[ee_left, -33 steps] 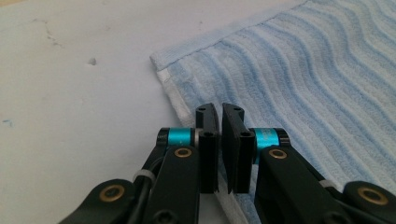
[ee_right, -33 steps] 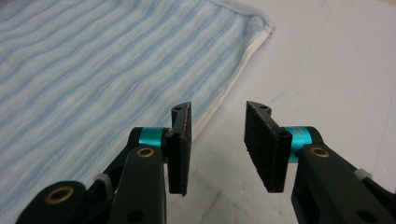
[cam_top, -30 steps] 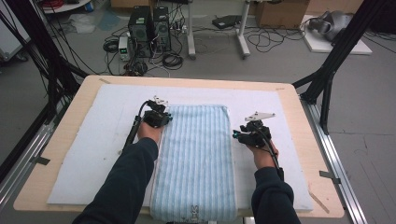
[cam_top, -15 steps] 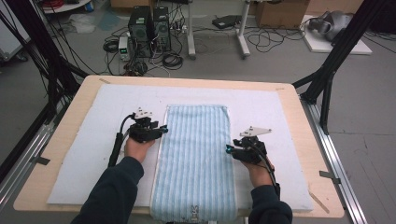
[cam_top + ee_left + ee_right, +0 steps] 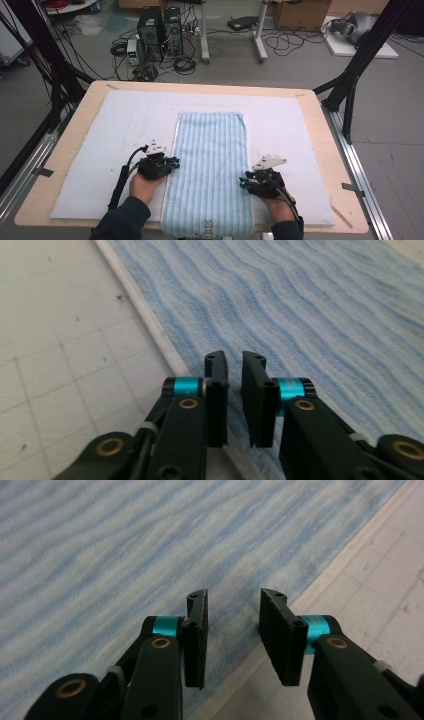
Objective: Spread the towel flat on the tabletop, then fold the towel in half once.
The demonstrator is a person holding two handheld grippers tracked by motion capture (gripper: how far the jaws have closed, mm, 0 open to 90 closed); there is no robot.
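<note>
- Blue striped towel [image 5: 210,175] lies flat, lengthwise down the middle of the white mat [image 5: 100,130] on the counter [image 5: 310,105]; its near end hangs just over the counter's front edge. Position unchanged from the earlier frames.
- Left gripper [image 5: 172,162] sits at the towel's left hem. Over the last second it has drawn back toward the person, from near the towel's far corner to roughly two-thirds of the way down the hem.
- Left gripper view: jaws of the left gripper [image 5: 234,371] nearly closed, a narrow slit between them, nothing held. White hem [image 5: 150,322] runs just left of the jaws; striped cloth ahead and to the right.
- Right gripper [image 5: 243,182] at the towel's right hem; it too has drawn back, now nearer the front edge than the left one.
- Right gripper view: jaws of the right gripper [image 5: 233,610] part-open with a clear gap, nothing between them. Hem passes under the gap; cloth to the left, bare mat to the right.
</note>
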